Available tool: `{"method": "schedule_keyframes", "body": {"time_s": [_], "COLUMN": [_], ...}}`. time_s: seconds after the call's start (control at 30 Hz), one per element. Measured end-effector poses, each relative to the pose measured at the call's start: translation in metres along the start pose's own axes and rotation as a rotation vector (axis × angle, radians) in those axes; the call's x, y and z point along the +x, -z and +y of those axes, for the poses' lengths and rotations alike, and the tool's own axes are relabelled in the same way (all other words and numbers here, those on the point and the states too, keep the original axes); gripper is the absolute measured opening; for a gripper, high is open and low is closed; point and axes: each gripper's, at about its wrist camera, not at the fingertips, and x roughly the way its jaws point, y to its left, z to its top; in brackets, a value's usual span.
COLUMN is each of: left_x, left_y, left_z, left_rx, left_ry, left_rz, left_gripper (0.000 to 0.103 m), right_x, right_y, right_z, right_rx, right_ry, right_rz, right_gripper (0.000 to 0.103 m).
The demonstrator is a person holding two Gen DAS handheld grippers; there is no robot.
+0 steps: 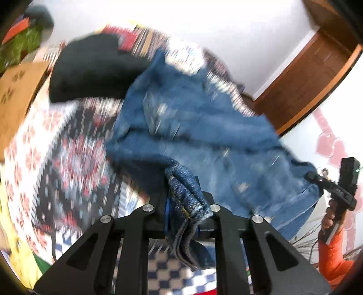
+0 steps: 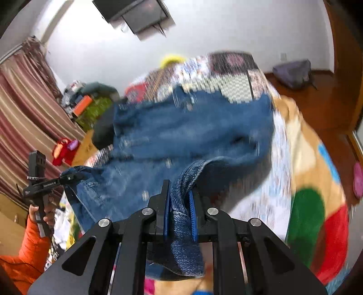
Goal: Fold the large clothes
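Note:
A blue denim garment (image 1: 199, 127) hangs stretched between both grippers above a bed with patterned blankets; it also shows in the right wrist view (image 2: 192, 127). My left gripper (image 1: 181, 204) is shut on a bunched denim edge. My right gripper (image 2: 179, 208) is shut on another denim edge between its blue pads (image 2: 166, 211). Each gripper shows in the other's view, the right one (image 1: 317, 179) at the far right and the left one (image 2: 68, 178) at the far left, both clamped on the garment. Both views are motion-blurred.
A black garment (image 1: 90, 68) lies on the patterned blanket (image 1: 68, 147) behind the denim. A colourful blanket (image 2: 306, 181) covers the bed's right side. A wooden door (image 1: 306, 79), striped curtains (image 2: 27, 109) and a wall-mounted TV (image 2: 136, 13) surround the bed.

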Motion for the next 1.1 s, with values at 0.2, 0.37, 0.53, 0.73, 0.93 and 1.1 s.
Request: {"method": "schedule_keyframes", "body": {"time_s": [0.2, 0.37, 0.53, 0.73, 0.93, 1.1], "left_x": [-0.010, 0.020, 0.074, 0.134, 0.158, 0.137], "left_y": [-0.078, -0.131, -0.165, -0.176, -0.168, -0.168], "left_z": [-0.032, -0.028, -0.002, 0.012, -0.016, -0.026], "left_rx": [0.039, 0.033, -0.020, 0.008, 0.207, 0.240], "left_ry": [0.026, -0.082, -0.202, -0.290, -0.415, -0.403], "left_rz": [-0.137, -0.184, -0.165, -0.124, -0.080, -0.092], "left_gripper": [0.014, 0.014, 0.015, 0.016, 0.025, 0.063], "right_x": [0.003, 0.035, 0.080, 0.137, 0.152, 0.127], "right_y": [-0.062, -0.105, -0.132, -0.136, -0.129, -0.129], "right_z": [0.001, -0.024, -0.066, -0.103, -0.121, -0.113], "right_rx": [-0.063, -0.032, 0.027, 0.056, 0.073, 0.081], "right_ry": [0.064, 0.130, 0.213, 0.289, 0.320, 0.345], "right_rz": [-0.105, -0.121, -0.075, 0.040, 0.108, 0.111], "right_gripper": [0.013, 0.013, 0.013, 0.013, 0.020, 0.031]}}
